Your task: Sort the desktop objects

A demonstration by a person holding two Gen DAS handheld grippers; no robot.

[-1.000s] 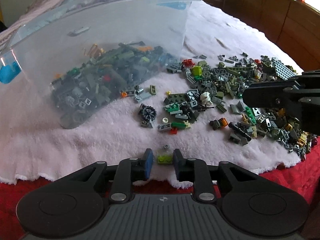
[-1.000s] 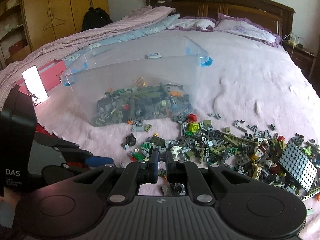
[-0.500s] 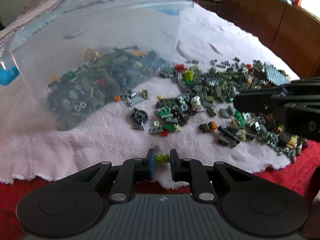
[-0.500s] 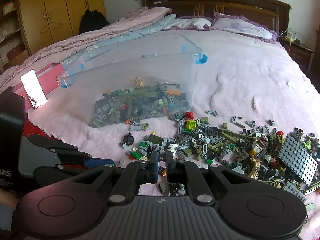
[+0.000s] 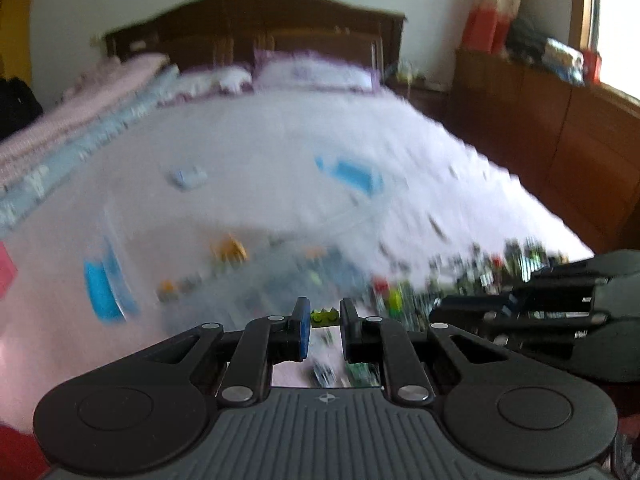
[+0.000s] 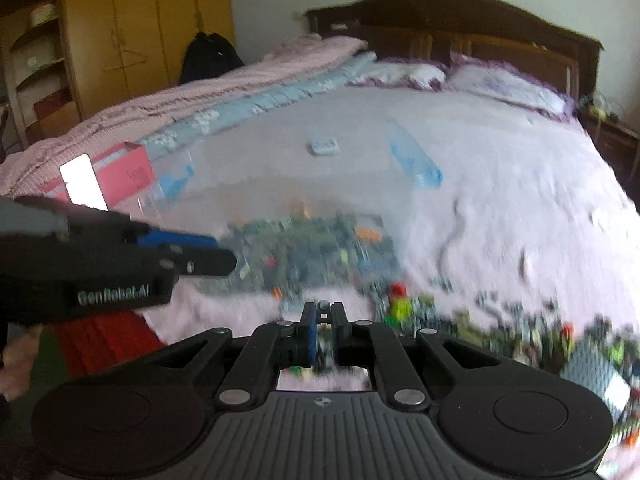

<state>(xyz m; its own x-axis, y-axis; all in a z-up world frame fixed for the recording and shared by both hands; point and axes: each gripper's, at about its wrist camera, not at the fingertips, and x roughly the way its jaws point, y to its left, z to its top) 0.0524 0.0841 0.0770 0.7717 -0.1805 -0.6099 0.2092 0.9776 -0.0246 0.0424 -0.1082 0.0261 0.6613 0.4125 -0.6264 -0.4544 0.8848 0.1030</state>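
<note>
My left gripper [image 5: 325, 317] is shut on a small lime-green brick [image 5: 324, 315], held in the air in front of the clear plastic bin [image 5: 248, 240] of bricks. My right gripper [image 6: 324, 318] is shut on a small dark grey brick [image 6: 323, 312], also raised. The loose brick pile [image 6: 500, 320] lies on the white towel to the right and shows in the left wrist view [image 5: 480, 276]. The bin shows in the right wrist view [image 6: 312, 248]. Each gripper shows in the other's view, the right one [image 5: 532, 308] and the left one [image 6: 120, 264]. Both views are motion-blurred.
The bin and bricks sit on a bed with pillows [image 5: 312, 72] and a dark headboard [image 6: 460, 32]. A pink box with a bright phone [image 6: 84, 182] lies left. A grey studded baseplate [image 6: 596, 364] lies at the right. Wooden cabinets [image 5: 560, 140] stand right.
Both grippers have lifted and tilted up from the towel, each carrying its brick. The left closed on the lime-green brick about half a second ago.
</note>
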